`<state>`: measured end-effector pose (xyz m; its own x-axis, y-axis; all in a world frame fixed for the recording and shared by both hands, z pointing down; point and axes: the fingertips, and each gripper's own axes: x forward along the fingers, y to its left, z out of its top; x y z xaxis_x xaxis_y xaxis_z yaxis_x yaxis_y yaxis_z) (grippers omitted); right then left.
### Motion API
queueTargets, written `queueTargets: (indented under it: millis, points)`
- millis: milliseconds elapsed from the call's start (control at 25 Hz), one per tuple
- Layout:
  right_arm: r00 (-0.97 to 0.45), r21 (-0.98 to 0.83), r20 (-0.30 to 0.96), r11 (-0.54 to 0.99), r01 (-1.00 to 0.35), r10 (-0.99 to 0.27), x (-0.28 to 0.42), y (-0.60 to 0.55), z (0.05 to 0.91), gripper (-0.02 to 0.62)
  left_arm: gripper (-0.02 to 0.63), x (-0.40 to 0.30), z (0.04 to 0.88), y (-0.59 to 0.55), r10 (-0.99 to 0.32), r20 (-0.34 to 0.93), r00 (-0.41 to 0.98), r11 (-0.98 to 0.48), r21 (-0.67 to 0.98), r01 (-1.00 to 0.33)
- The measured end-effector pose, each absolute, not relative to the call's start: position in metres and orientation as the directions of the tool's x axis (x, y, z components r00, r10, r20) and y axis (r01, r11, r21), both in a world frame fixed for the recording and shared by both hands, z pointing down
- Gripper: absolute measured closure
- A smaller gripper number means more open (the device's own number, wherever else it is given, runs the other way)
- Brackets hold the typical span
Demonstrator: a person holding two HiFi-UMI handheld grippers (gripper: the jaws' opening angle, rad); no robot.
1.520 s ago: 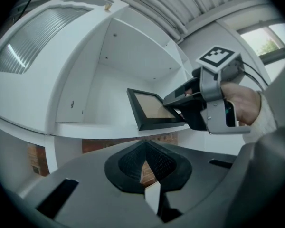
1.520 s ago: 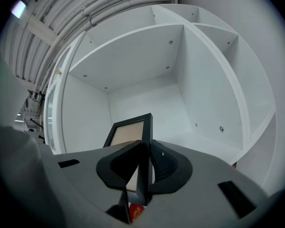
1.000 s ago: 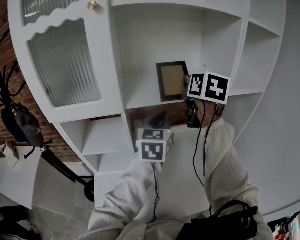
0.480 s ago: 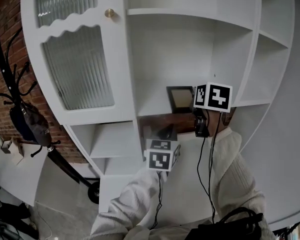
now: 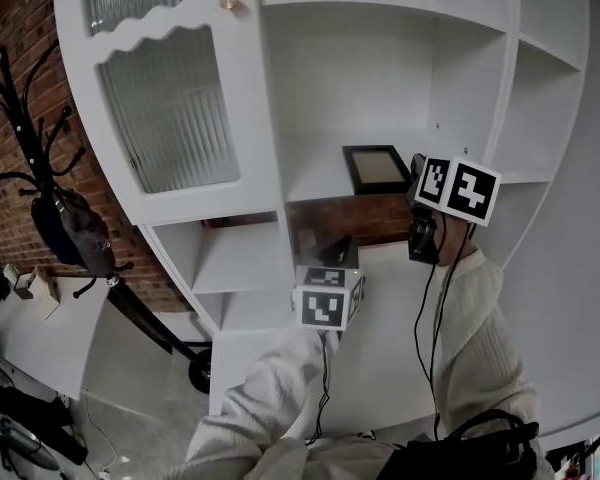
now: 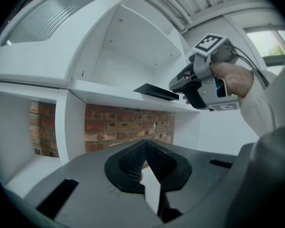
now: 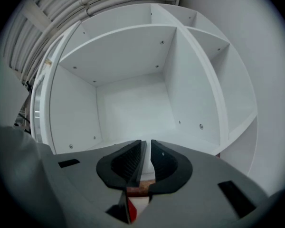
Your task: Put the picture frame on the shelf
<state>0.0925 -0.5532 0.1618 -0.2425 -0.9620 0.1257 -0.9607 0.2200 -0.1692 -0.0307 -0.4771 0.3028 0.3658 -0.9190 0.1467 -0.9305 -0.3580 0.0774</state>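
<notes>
On the shelf [image 5: 315,186], the picture frame [image 5: 377,166] is laid flat, its right edge met by the right gripper [image 7: 146,151], whose jaws are slightly parted. A thin dark strip between them is probably that edge, so withdrawal would run straight back. Well below, the left gripper [image 6: 145,148] is held closed and empty.
</notes>
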Motion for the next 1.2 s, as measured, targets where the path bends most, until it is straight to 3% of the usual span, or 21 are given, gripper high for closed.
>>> queueTargets:
  millis: [440, 800, 1200]
  points:
    - [-0.239, -0.228, 0.157, 0.201, -0.953, -0.958, 0.106, -0.467, 0.251, 0.522, 0.598, -0.035, 0.351, -0.411, -0.895, 0.194, 0.402, -0.392, 0.089, -0.916]
    - [-0.257, -0.251, 0.313, 0.181, -0.951, -0.914, 0.095, -0.375, 0.392, 0.536, 0.598, -0.06, 0.419, -0.348, -0.876, 0.292, 0.383, -0.342, 0.184, -0.922]
    - [-0.319, -0.265, 0.383, 0.228, -0.937, -0.867, 0.085, -0.311, 0.471, 0.557, 0.598, -0.052, 0.469, -0.3, -0.86, 0.37, 0.351, -0.286, 0.218, -0.933]
